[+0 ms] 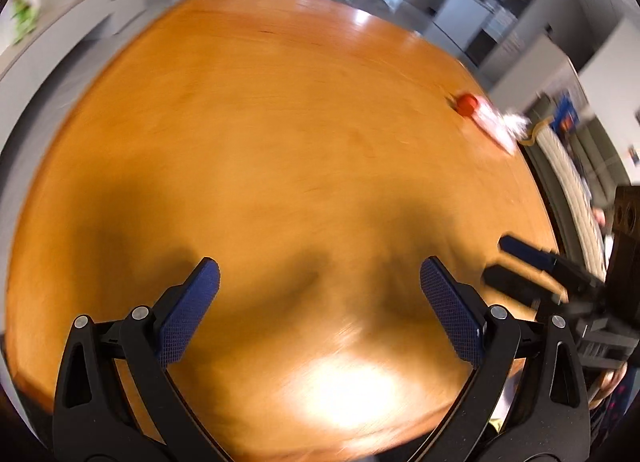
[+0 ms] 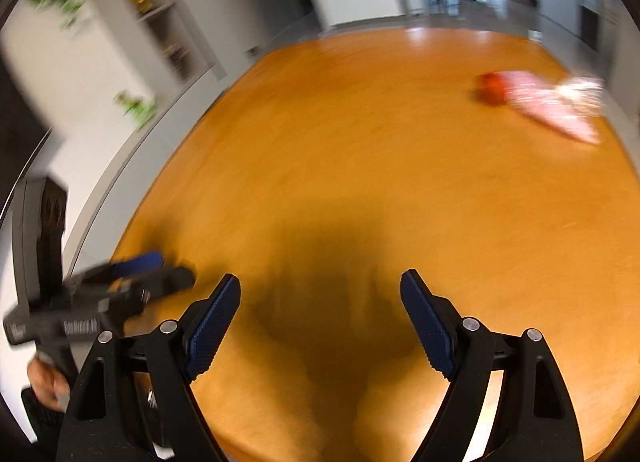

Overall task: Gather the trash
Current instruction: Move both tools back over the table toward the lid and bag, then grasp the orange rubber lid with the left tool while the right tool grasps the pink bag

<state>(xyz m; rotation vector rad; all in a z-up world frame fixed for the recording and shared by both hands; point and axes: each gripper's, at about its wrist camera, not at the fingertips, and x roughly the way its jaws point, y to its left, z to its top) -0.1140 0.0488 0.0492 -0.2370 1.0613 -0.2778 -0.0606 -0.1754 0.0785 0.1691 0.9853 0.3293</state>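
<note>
Trash, a red blob point(image 2: 493, 89) w/ pink-white wrapper point(image 2: 554, 107), lay upper right on the wood table point(image 2: 320, 181); left gripper point(image 1: 320, 302) & right gripper point(image 2: 320, 310) both gaped empty, so best approach: steady, then straddle the wrapper before squeezing.

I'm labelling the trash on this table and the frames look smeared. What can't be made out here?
- Red object and pinkish wrapper: motion blur in both wrist views hides what they are and whether they touch.
- Wrapper's far end: it is too smeared at the table edge to tell whether it overhangs.
- Left gripper, right wrist view: blurred.
- No bin shows in either view.
</note>
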